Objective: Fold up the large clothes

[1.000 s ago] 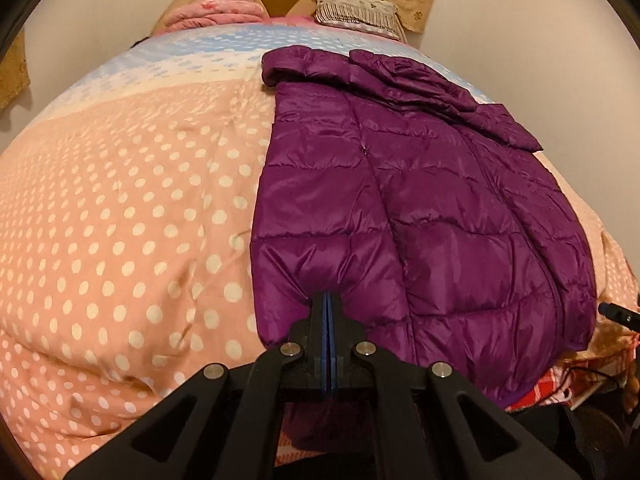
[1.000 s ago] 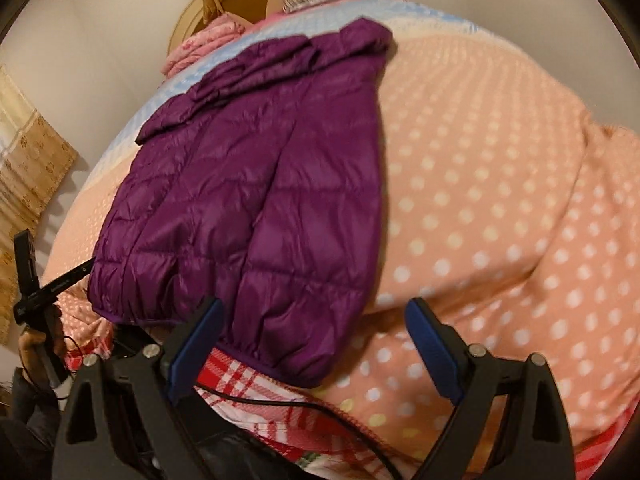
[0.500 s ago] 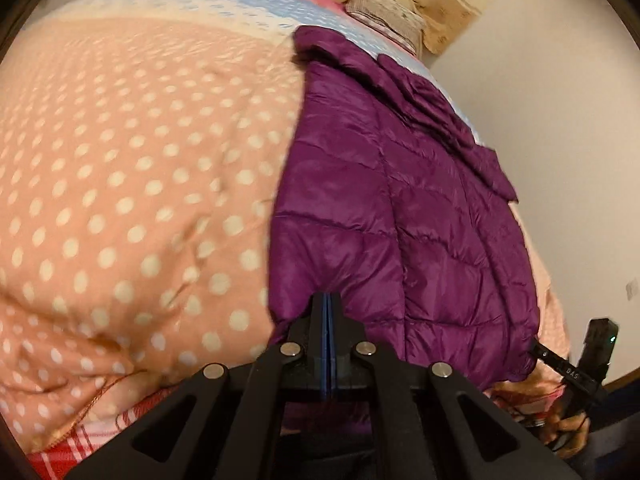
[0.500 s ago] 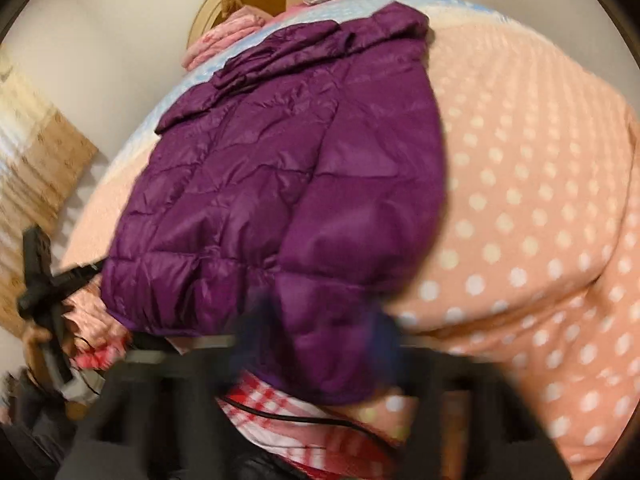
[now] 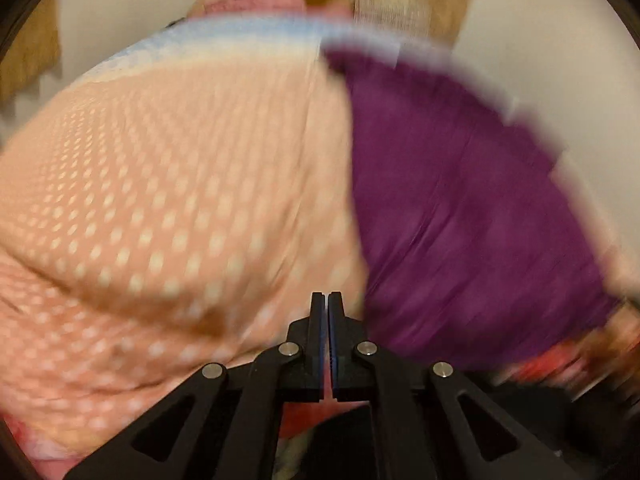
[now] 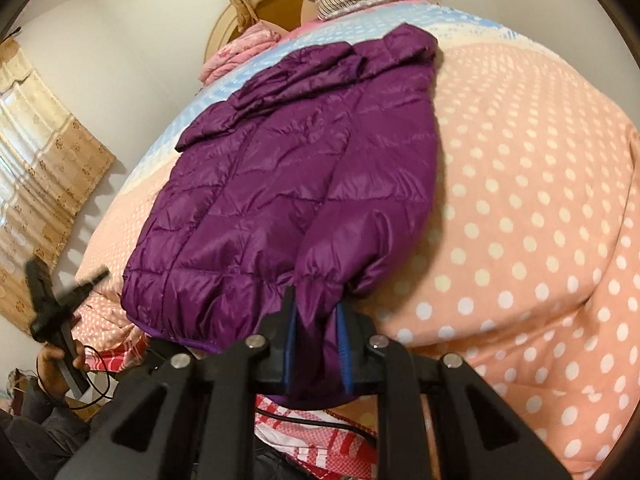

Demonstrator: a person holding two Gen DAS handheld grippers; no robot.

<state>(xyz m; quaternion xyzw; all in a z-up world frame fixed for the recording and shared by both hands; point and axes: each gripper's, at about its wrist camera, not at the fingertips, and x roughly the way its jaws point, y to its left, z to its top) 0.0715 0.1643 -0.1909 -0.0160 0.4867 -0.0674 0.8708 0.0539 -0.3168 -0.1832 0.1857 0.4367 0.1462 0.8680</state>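
A purple quilted puffer jacket (image 6: 296, 184) lies on a pink polka-dot bed cover (image 6: 520, 208), its hood toward the headboard. My right gripper (image 6: 316, 312) is shut on the jacket's sleeve cuff at the near hem. In the blurred left wrist view the jacket (image 5: 460, 208) lies to the right. My left gripper (image 5: 324, 300) is shut with nothing between its fingers, over the bed cover (image 5: 160, 200) beside the jacket. The left gripper also shows in the right wrist view (image 6: 52, 300), off the bed's left edge.
A round wooden headboard (image 6: 256, 12) and folded pink bedding (image 6: 240, 52) are at the far end. A beige curtain (image 6: 44, 168) hangs on the left wall. A red plaid sheet (image 6: 312, 432) and a black cable (image 6: 304, 416) hang at the near edge.
My right gripper has closed on the jacket's sleeve cuff. My left gripper has let go of the jacket's hem and swung left, off the jacket; its view is blurred.
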